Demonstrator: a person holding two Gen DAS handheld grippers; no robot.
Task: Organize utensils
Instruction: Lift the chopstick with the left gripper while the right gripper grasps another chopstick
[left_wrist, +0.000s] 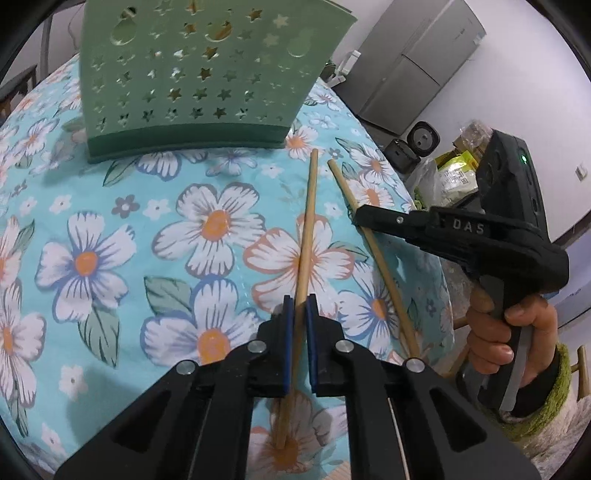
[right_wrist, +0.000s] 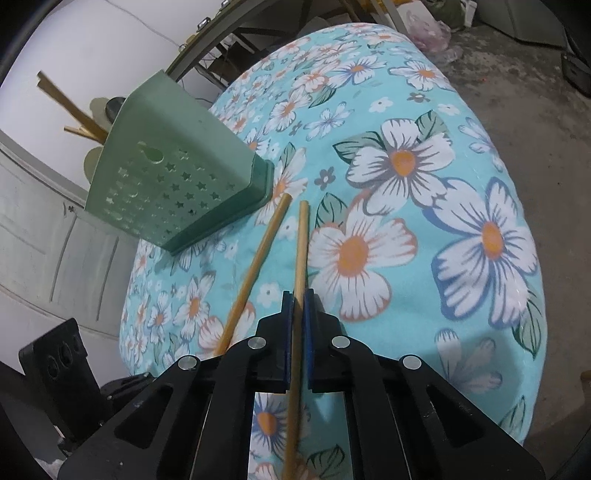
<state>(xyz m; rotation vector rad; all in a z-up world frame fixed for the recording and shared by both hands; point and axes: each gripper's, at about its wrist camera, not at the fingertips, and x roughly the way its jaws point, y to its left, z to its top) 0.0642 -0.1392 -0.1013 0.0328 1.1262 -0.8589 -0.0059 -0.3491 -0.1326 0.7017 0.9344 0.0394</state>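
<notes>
The left gripper (left_wrist: 300, 301) has its blue fingers (left_wrist: 287, 332) squeezed onto a wooden chopstick (left_wrist: 308, 221); the stick runs forward between them and its far tip ends just in front of the green holder (left_wrist: 199, 74); the right gripper (right_wrist: 298, 295) has its fingers (right_wrist: 286, 332) pinched onto a second chopstick (right_wrist: 301, 251); in the left wrist view that gripper (left_wrist: 364, 218) comes in from the right side, held by a hand (left_wrist: 517, 332) in a fuzzy green cuff; the two sticks sit side by side, close at the far tips and wider apart near the fingers; I cannot tell if they are touching the cloth or are a little above it; the bench (right_wrist: 461, 166) is covered with a blue cloth with big white and orange flowers; the green holder stands on the cloth, right behind the stick tips; it has star holes and bigger pear-shaped holes in its side; in the right wrist view more wooden sticks (right_wrist: 68, 107) poke out of its top; a grey fridge (left_wrist: 417, 66) stands by the wall behind the bench, with a black pot (left_wrist: 424, 138) on the floor near it.
</notes>
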